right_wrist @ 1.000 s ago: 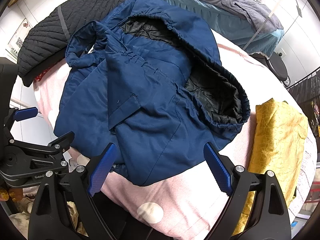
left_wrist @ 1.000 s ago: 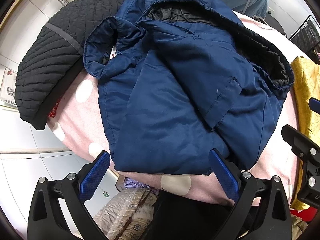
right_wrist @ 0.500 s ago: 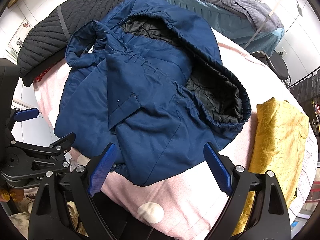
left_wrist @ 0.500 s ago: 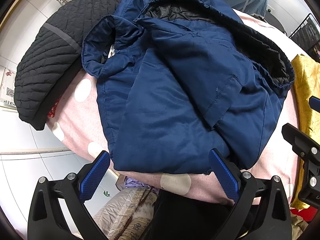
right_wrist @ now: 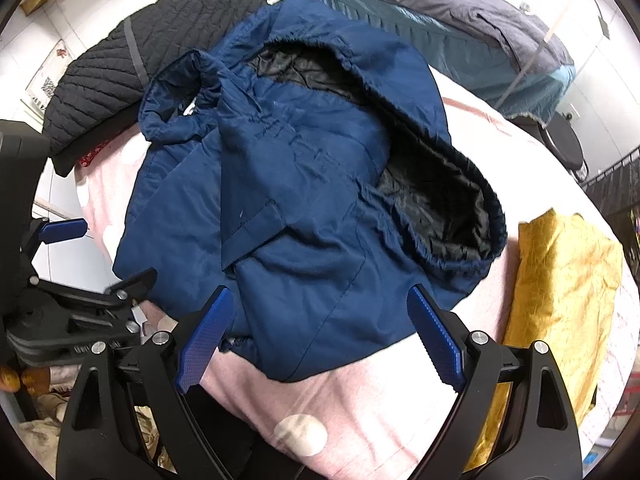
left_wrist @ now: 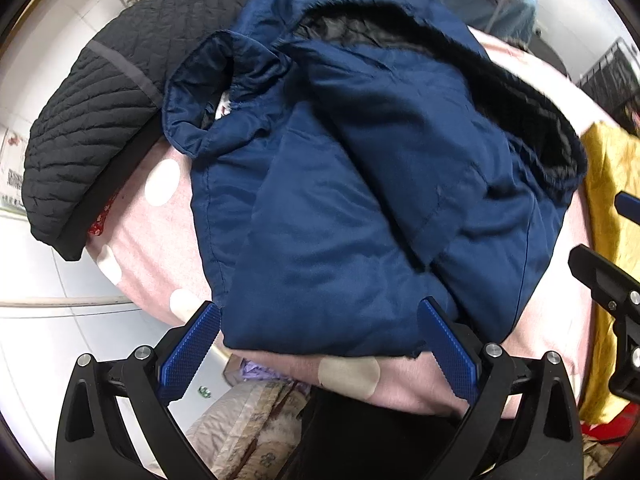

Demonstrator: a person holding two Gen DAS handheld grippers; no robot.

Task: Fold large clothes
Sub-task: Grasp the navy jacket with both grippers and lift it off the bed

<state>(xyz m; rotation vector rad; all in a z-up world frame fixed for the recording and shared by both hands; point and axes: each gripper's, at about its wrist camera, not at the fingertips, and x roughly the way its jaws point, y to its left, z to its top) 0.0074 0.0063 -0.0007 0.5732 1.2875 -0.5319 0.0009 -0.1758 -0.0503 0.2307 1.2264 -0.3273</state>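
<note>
A navy blue padded jacket [left_wrist: 340, 200] with a black lining lies partly folded on a pink table cover [left_wrist: 152, 232] with white dots. Its hood opening [right_wrist: 432, 208] faces right, showing the black lining. My left gripper [left_wrist: 320, 348] hangs open above the jacket's near hem, nothing between its blue pads. My right gripper [right_wrist: 320, 332] is open too, over the near right corner of the jacket [right_wrist: 304, 220]. From the right wrist camera, the left gripper's body [right_wrist: 68, 312] shows at the left edge.
A black quilted garment [left_wrist: 100, 120] lies at the table's far left. A yellow garment [right_wrist: 560, 300] lies at the right edge. A bed with grey and teal bedding [right_wrist: 460, 16] stands behind. White tiled floor [left_wrist: 48, 340] and patterned fabric [left_wrist: 248, 420] lie below the near edge.
Both views have shifted only slightly; the jacket sits a touch lower and closer in the left wrist view. The jacket itself and both grippers' openings are unchanged.
</note>
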